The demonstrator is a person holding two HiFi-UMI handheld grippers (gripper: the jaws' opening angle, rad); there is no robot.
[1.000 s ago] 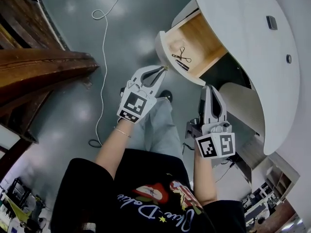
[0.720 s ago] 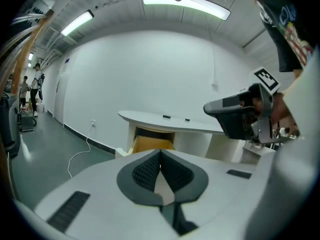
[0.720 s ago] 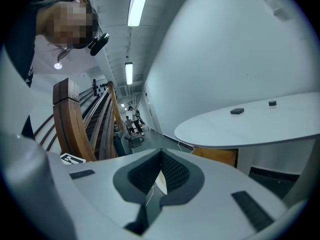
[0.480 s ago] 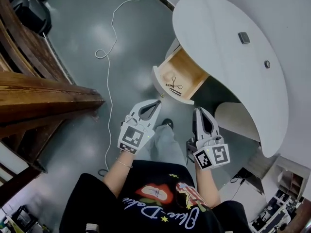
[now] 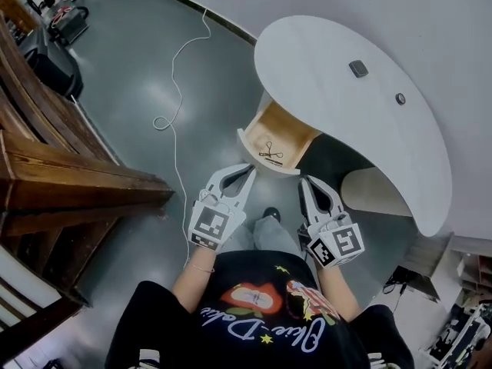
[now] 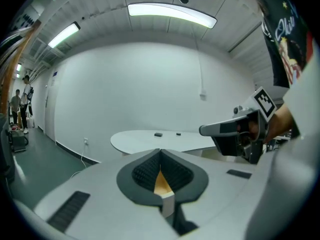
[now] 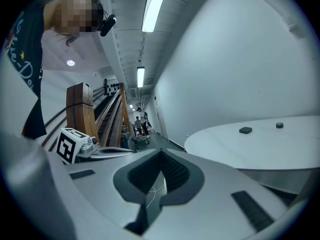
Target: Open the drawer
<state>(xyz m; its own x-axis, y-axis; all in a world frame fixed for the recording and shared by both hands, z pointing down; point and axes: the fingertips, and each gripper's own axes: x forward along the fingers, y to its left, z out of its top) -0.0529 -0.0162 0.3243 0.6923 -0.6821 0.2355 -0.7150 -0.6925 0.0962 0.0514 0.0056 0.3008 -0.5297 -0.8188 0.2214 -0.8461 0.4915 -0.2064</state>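
Note:
The wooden drawer (image 5: 286, 129) stands pulled out from under the white oval desk (image 5: 330, 83), with scissors (image 5: 270, 154) lying in it. My left gripper (image 5: 250, 168) hangs just short of the drawer's white front, apart from it, shut on nothing. My right gripper (image 5: 302, 181) is beside it, a little nearer me, also shut and empty. In the left gripper view the tips (image 6: 160, 151) meet, the drawer's wood shows through the gap below them, and the right gripper (image 6: 234, 130) is at the right. In the right gripper view the tips (image 7: 160, 152) meet over the floor.
A dark wooden stair structure (image 5: 69, 183) fills the left side. A white cable (image 5: 175, 91) trails over the grey floor. Two small dark items (image 5: 358, 69) sit on the desk top. A rounded pedestal (image 5: 377, 192) stands under the desk at the right. People (image 6: 22, 104) stand far down the hall.
Both grippers have risen and drawn back from the drawer. The left gripper's tips were at the drawer's front edge and are now apart from it. The drawer stays open.

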